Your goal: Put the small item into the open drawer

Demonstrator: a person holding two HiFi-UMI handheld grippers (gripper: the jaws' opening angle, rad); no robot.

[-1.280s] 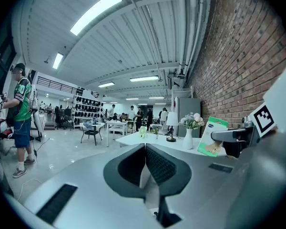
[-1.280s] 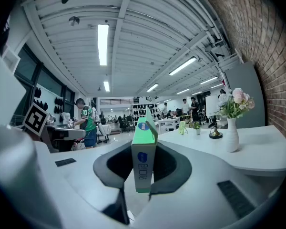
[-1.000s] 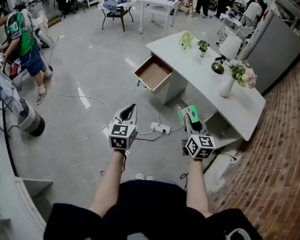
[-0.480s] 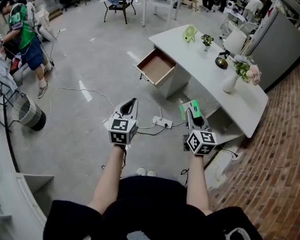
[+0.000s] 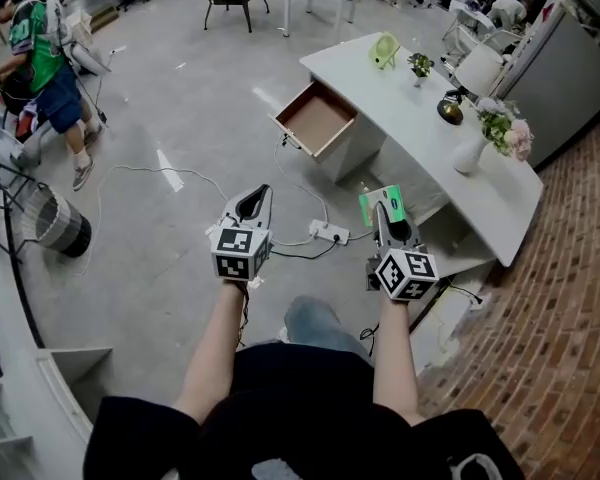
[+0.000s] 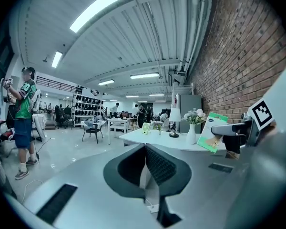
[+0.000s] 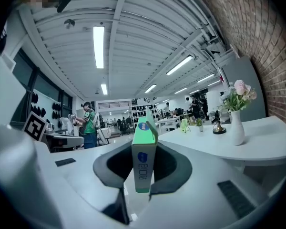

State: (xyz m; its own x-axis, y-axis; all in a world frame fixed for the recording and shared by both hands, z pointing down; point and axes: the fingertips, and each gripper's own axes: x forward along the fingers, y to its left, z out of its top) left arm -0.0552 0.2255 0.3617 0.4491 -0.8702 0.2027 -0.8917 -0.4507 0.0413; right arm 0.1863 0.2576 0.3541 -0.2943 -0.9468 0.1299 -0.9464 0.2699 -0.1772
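Green card box (image 5: 378, 204) up in the air, is that the small item? Where is it in the head view? — Pip

Yes. The right claw (image 5: 387, 218) has it, out over the floor. The open drawer (image 5: 318, 118) sticks out of the white surface (image 5: 420, 133) ahead, well apart from the box. The left claw (image 5: 255, 201) is near it, with nothing in it. — Jo

What does the left gripper view show? — Pip

The left claw (image 6: 144, 151) has its two jaws pressed together on nothing. Off to the right you see the box (image 6: 211, 135) poking out of the right claw (image 6: 221, 129). — Jo

And the right gripper view? — Pip

The right claw (image 7: 143, 173) is clamped on the box (image 7: 145, 144). The jaws squeeze its two wide flat sides, down low, and the thin edge faces us. The top half stands up free, with a little flap at the top. Past it is the surface (image 7: 257, 147) with a vase of flowers (image 7: 237, 123). — Jo

Will it be hard to carry? — Pip

I think not. It looks light, like thin card with not much inside. It seems stiff enough to hold, but I guess a hard squeeze would dent it. The wide flat sides look like the best place to hold, and that is where the jaws are. The card looks a bit shiny, so it might slip if the grip goes loose. It looks small enough to fit in the drawer. — Jo
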